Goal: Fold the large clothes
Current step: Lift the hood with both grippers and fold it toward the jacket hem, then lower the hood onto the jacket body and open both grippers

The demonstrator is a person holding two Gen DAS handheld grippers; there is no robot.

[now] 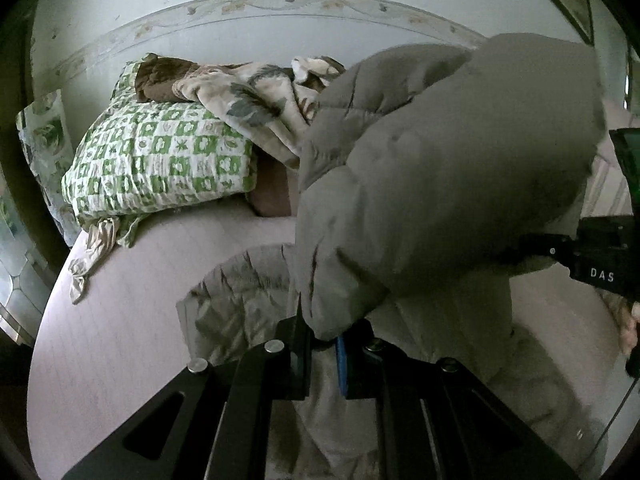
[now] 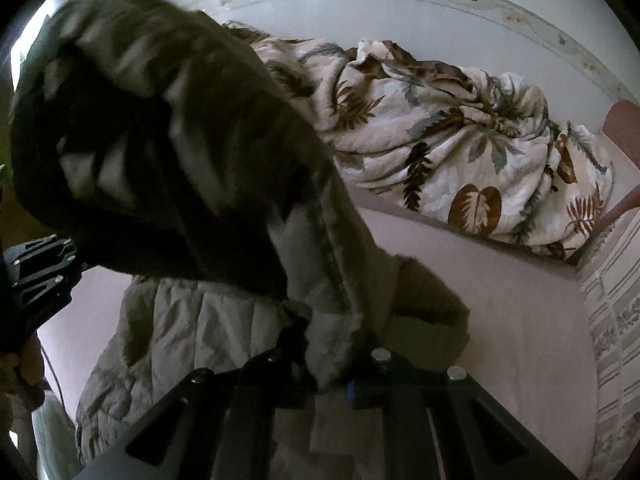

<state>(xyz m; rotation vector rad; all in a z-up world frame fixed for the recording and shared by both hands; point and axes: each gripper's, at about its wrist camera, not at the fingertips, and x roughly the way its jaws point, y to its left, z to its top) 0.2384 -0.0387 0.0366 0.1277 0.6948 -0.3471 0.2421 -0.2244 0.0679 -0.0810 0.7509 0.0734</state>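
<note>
**Two tools lift a grey-green puffer jacket above a bed**

A large quilted puffer jacket (image 1: 440, 168), dull grey-green with stitched padded panels, hangs in the air between two handheld tools. Its upper part is raised and billowing, while the lower part (image 1: 240, 300) lies crumpled on the pale pink bed sheet (image 1: 120, 320) directly ahead of and below the tools. The fabric looks soft, thick and wrinkled, slightly blurred in the raised portion.

The left tool (image 1: 324, 344) has its two black fingers pressed together on a fold of the jacket's edge, which bulges out just above the fingertips. The right tool (image 2: 332, 376) likewise pinches a pale strip of the jacket's edge between its fingers. From the left view, the right tool's black body (image 1: 592, 252) shows to the right, partly tucked behind the lifted cloth.

The jacket's long axis runs roughly from near the tools away toward the wall, with the lifted half rising up and over. Which end is collar or hem cannot be told.

Beyond the left tool, to its left, sits a green-and-white checked pillow (image 1: 160, 160). Beyond the right tool, to its right, lies a bunched leaf-print quilt (image 2: 460, 140).
</note>
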